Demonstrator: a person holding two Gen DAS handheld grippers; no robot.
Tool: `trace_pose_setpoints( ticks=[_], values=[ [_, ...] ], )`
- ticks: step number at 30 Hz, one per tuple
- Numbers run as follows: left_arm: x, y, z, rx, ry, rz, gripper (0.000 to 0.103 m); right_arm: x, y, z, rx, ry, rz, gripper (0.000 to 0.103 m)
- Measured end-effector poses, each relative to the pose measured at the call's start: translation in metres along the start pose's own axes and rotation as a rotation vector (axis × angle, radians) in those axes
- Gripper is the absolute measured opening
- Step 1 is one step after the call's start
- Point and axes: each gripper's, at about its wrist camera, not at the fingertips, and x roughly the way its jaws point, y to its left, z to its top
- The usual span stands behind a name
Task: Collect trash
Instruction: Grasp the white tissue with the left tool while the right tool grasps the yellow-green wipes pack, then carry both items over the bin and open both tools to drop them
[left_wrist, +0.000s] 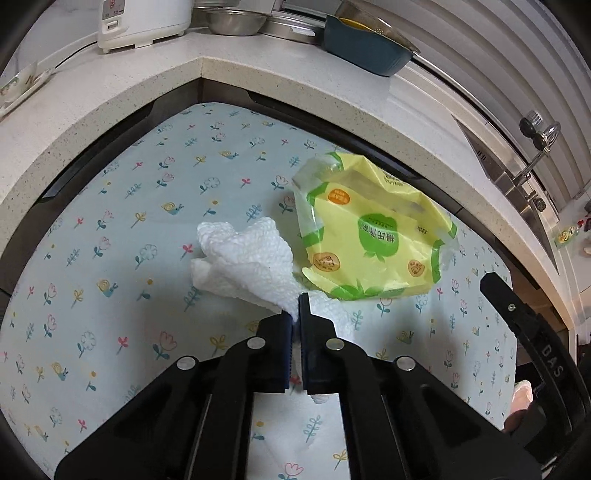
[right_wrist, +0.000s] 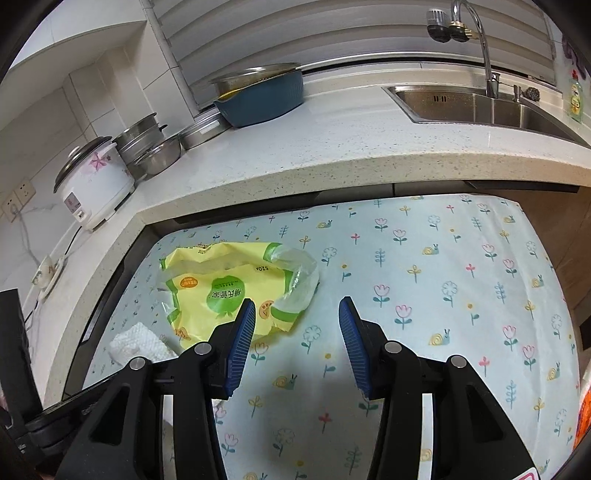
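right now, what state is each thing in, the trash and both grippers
left gripper: shut on the paper towel's corner
paper towel: crumpled, lying on the floral tablecloth
yellow-green wrapper: empty, crumpled, lying flat beside the towel
right gripper: open, empty, left pad in front of the wrapper's near edge

Ahead of the right tool (right_wrist: 297, 314), the flowered surface (right_wrist: 443, 295) lies bare, open to pass. To its left, the yellow wrapper (right_wrist: 207, 291) and crumpled paper towel (right_wrist: 136, 343) block the way. Beyond them a raised stone counter edge (right_wrist: 332, 170) walls off the far side.
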Motion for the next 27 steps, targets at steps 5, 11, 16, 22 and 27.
trace_pose_setpoints(
  ticks=[5, 11, 16, 22, 27],
  values=[
    [-0.010, 0.013, 0.015, -0.001, -0.054, 0.027, 0.003, 0.029, -0.001, 0.008, 0.020, 0.040, 0.012, 0.046],
    [-0.002, 0.019, 0.030, 0.000, -0.061, 0.019, 0.003, 0.058, -0.005, 0.008, 0.070, 0.091, 0.050, 0.046],
    [0.005, 0.016, 0.031, 0.011, -0.050, 0.012, 0.003, 0.074, -0.002, 0.002, 0.071, 0.123, 0.062, 0.026],
    [0.000, 0.007, 0.026, 0.032, -0.052, -0.002, 0.003, 0.066, -0.010, -0.004, 0.106, 0.111, 0.065, 0.009],
    [-0.016, -0.013, 0.016, 0.059, -0.058, -0.028, 0.003, 0.032, -0.022, -0.001, 0.128, 0.051, 0.044, 0.008]
  ],
)
